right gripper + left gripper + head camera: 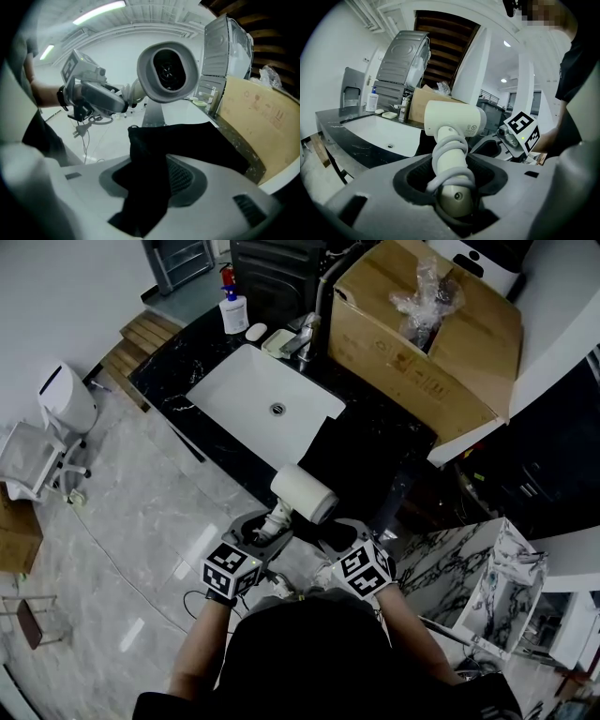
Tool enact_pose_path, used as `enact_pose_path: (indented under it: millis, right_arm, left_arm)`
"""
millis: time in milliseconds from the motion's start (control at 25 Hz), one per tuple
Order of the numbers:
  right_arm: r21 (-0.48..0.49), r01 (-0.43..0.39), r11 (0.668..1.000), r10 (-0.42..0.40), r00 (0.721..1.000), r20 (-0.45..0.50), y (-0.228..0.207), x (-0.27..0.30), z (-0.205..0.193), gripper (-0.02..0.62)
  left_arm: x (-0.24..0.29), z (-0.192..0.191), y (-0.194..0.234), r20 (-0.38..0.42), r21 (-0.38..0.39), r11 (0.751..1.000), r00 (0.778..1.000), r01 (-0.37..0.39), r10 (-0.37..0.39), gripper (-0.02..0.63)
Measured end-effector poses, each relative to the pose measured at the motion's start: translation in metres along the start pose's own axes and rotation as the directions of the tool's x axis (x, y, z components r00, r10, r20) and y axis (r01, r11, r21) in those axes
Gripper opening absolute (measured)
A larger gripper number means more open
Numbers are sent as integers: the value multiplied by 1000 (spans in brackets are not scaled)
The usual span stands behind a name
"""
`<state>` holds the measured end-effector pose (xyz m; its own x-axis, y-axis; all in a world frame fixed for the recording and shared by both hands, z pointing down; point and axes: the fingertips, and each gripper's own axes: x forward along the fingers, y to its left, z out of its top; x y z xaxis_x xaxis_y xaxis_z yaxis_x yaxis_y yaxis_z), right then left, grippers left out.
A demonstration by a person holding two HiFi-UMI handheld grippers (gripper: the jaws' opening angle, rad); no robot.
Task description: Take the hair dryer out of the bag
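A white hair dryer (303, 493) is up in the air over the counter's front edge, its cord wound round the handle. My left gripper (265, 531) is shut on that handle; the left gripper view shows the handle and cord (451, 159) clamped between the jaws, and the right gripper view looks into the dryer's nozzle (166, 72). The black bag (361, 460) lies flat on the dark counter. My right gripper (339, 538) is at its near end. The bag's cloth (145, 187) lies loosely in the gap between the parted jaws, and one ribbed pad (180, 176) is bare.
A white sink (253, 395) with a faucet (305, 338) is set in the black counter (169, 381). A soap bottle (233, 313) stands behind it. A large open cardboard box (422, 343) fills the counter's right end. The dryer's plug (77, 131) dangles below the left gripper.
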<state>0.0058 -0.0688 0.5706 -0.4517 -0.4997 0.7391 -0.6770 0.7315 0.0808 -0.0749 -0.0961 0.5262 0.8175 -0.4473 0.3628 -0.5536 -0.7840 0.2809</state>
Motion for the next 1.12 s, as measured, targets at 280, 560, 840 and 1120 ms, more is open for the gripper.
enact_pose_path:
  millis: [280,560,840,1120]
  right_arm:
    - [58,-49,997,43,994,101,4,-26,17,212]
    - [94,-4,996,-13,984,175,-15,-46,28,188]
    - [139,125,982,-156,959,238,-50,-70,31,45]
    - [196,186,963,-242,917,316,-81,-100,40,14]
  left_arm:
    - [1,3,3,13,-45,999,1000,-7,7,226]
    - [2,5,4,12,-58,998,1000,-26,27,227]
    - [5,14,1,34,-65,997,999,-36,39,227]
    - [8,23,-2,50,-67,997,998,-43,46,227]
